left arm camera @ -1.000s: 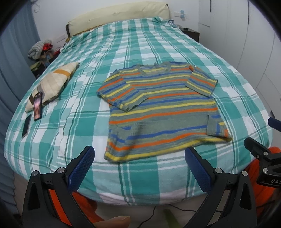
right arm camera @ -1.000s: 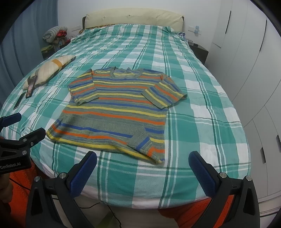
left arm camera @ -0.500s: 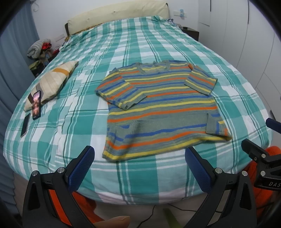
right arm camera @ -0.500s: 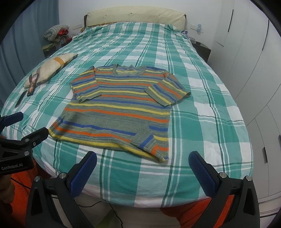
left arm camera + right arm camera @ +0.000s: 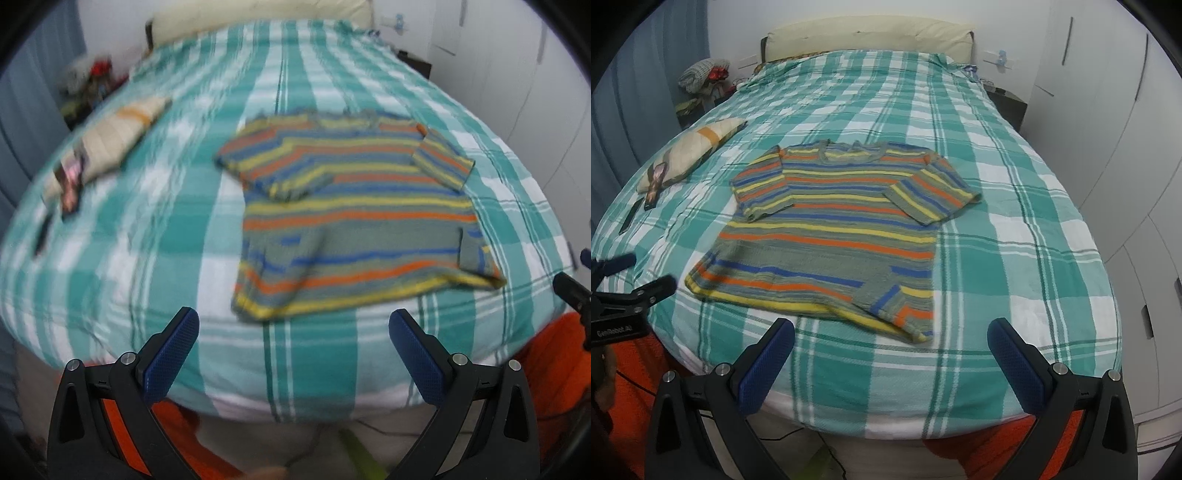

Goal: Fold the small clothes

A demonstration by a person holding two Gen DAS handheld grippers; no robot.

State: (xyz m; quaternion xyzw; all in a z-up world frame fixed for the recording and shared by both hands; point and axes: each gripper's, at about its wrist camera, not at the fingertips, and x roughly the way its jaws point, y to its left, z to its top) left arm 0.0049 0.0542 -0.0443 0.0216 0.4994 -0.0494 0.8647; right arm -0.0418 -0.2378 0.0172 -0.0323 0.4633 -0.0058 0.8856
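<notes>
A small striped sweater (image 5: pixel 354 218) in grey, orange, yellow and blue lies flat on the green checked bed (image 5: pixel 155 229), both sleeves folded in over the chest. It also shows in the right wrist view (image 5: pixel 831 236). My left gripper (image 5: pixel 293 332) is open and empty, just short of the sweater's hem at the bed's near edge. My right gripper (image 5: pixel 890 341) is open and empty, near the hem's right corner. The left gripper (image 5: pixel 631 291) shows at the left edge of the right wrist view.
A beige pillow (image 5: pixel 690 147) lies at the bed's left side with a phone (image 5: pixel 653 182) leaning on it and a dark flat device (image 5: pixel 629 221) beside it. White wardrobe doors (image 5: pixel 1108 147) stand on the right. A nightstand (image 5: pixel 1008 105) is at the far right.
Both grippers have moved forward towards the bed, so the sweater looks nearer. The left wrist view is now blurred by motion. Both grippers stay open.
</notes>
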